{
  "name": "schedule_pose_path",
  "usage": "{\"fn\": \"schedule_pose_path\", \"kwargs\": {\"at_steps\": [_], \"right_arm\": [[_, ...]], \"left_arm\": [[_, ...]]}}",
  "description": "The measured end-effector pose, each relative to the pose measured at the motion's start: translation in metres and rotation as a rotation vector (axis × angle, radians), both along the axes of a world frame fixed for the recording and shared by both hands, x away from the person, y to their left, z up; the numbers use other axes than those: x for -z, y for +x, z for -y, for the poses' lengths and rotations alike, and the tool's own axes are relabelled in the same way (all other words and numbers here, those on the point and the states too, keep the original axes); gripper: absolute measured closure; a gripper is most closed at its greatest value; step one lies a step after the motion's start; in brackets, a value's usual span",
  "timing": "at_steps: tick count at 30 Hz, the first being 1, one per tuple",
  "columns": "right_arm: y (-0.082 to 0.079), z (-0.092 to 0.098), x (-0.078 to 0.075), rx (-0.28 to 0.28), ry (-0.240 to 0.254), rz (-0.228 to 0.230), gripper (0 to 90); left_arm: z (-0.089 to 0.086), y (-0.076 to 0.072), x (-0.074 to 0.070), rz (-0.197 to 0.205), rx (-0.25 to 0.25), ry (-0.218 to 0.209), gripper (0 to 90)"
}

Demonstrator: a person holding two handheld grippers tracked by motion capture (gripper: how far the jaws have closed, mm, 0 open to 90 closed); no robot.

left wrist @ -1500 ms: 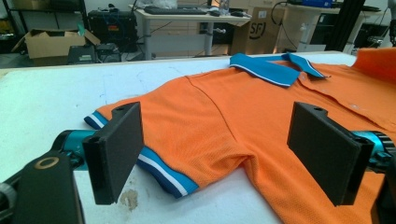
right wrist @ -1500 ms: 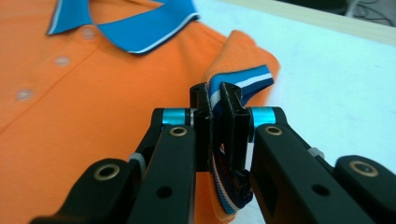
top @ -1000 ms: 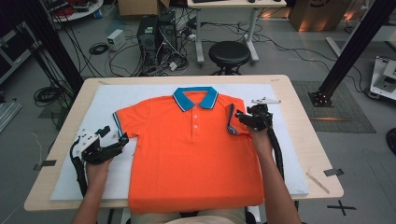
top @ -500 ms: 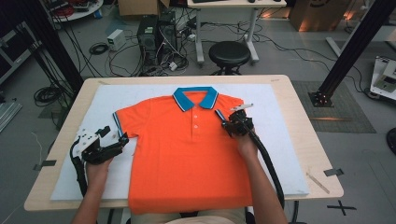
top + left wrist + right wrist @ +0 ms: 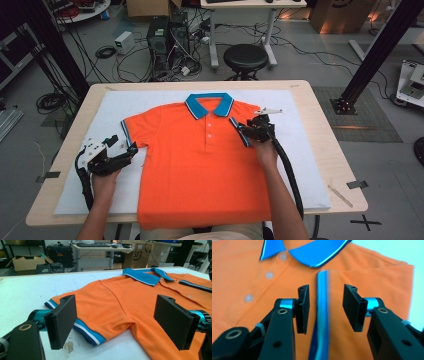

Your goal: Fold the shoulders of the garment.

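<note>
On white mat: knit orange polo (image 5: 200,165); right gripper (image 5: 325,307) fingers reopening around blue cuff (image 5: 321,315); left gripper (image 5: 117,320) fingers apart.

table (image 5: 320,107): light wood, rounded corners | white mat (image 5: 150,100): covers most of top | orange polo shirt (image 5: 200,170): flat at centre, collar at 12, hem at 6
</note>
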State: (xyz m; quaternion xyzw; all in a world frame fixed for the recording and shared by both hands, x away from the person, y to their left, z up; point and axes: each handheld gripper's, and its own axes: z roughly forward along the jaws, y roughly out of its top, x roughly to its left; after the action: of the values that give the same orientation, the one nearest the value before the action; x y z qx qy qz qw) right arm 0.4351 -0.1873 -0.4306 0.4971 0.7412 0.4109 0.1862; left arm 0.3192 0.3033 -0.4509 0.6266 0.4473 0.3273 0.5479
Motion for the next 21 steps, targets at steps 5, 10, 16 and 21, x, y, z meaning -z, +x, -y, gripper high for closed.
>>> {"fn": "schedule_pose_path", "kwargs": {"at_steps": [5, 10, 16, 21], "right_arm": [[-0.004, 0.000, -0.001, -0.014, -0.102, -0.011, 78.9], [-0.004, -0.015, 0.012, -0.077, -0.172, -0.046, 81.0], [-0.004, -0.018, 0.015, -0.093, -0.119, -0.051, 68.7], [-0.011, -0.002, -0.003, -0.046, -0.057, 0.031, 56.9]], "left_arm": [[0.000, 0.000, 0.000, -0.001, -0.001, 0.002, 18.7], [0.000, 0.000, 0.000, -0.002, -0.001, -0.002, 18.7], [0.000, 0.001, 0.000, -0.002, 0.000, -0.006, 18.8], [-0.001, 0.001, 0.000, -0.009, 0.002, -0.009, 18.8]]}}
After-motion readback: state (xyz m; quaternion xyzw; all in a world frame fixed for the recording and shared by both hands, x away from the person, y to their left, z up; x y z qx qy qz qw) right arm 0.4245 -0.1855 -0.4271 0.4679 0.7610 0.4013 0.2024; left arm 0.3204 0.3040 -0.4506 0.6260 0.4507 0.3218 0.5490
